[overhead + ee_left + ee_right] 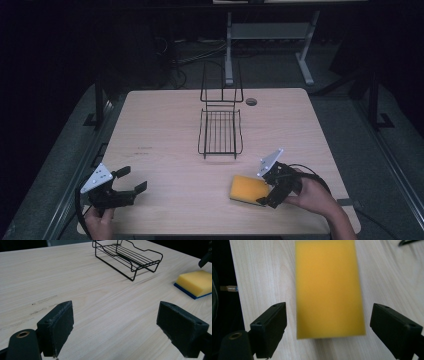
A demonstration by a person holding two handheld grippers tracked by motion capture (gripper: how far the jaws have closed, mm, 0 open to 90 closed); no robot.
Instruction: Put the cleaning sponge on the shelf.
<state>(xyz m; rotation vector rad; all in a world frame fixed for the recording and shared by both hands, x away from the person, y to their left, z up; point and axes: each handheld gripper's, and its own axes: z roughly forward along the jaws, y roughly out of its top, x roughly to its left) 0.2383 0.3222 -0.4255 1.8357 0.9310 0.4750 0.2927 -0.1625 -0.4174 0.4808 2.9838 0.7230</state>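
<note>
Wire rack (220,132) empty; sponge (248,188) lies outside

One yellow sponge (248,189), one wire rack (220,131) — perhaps two-tiered — two hand-held grippers.

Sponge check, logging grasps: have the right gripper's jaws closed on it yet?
No, the sponge lies between the right gripper's wide-open jaws.

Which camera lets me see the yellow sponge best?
The right gripper view: the sponge lies big between the open right claw. The left gripper view shows its blue bottom layer from the side at the edge; the high view shows it small.
</note>
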